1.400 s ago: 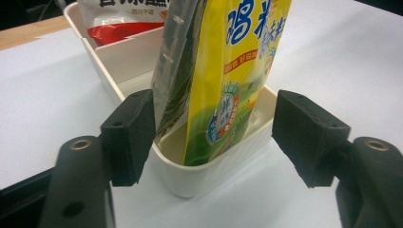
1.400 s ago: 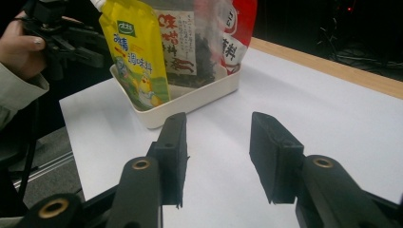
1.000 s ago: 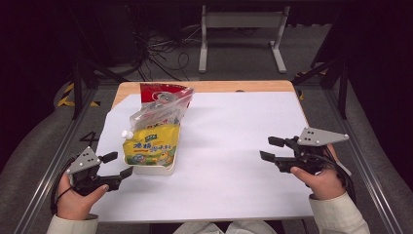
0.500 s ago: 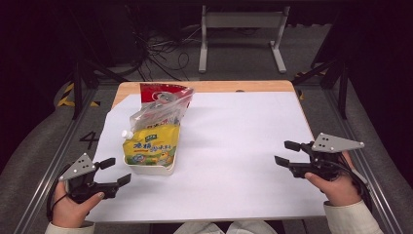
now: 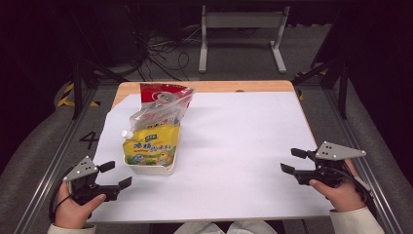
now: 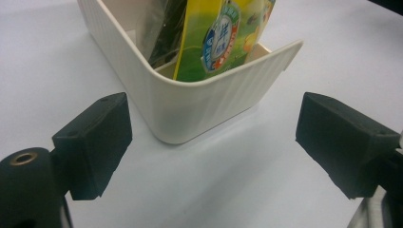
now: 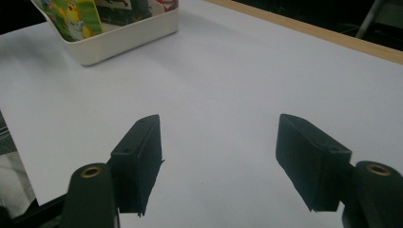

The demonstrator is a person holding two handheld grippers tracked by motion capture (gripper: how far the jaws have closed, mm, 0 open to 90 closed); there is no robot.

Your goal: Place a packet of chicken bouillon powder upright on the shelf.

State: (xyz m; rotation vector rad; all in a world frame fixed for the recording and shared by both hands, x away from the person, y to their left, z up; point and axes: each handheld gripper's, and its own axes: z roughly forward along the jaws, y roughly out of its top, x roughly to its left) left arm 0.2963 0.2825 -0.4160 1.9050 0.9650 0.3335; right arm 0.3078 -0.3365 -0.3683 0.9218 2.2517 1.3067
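A cream ribbed bin (image 5: 152,167) stands left of centre on the white sheet, with a yellow-green pouch (image 5: 151,146) and a red packet (image 5: 163,95) standing in it. My left gripper (image 5: 116,174) rests near the table's front left corner, just short of the bin's near corner (image 6: 180,114). Its jaws have just been opening and stand open with nothing between them. My right gripper (image 5: 293,161) sits low at the front right, far from the bin (image 7: 123,35). Its jaws too have been widening and are open over bare sheet.
The white sheet (image 5: 234,146) covers a wooden tabletop (image 5: 219,87) whose far edge shows. Metal frame rails (image 5: 360,151) run along both sides. A metal stand (image 5: 241,29) and cables lie on the floor beyond the table.
My right hand has drawn back toward the front right edge and lowered. My left hand has slid slightly toward the near edge. Both pairs of jaws stand wider.
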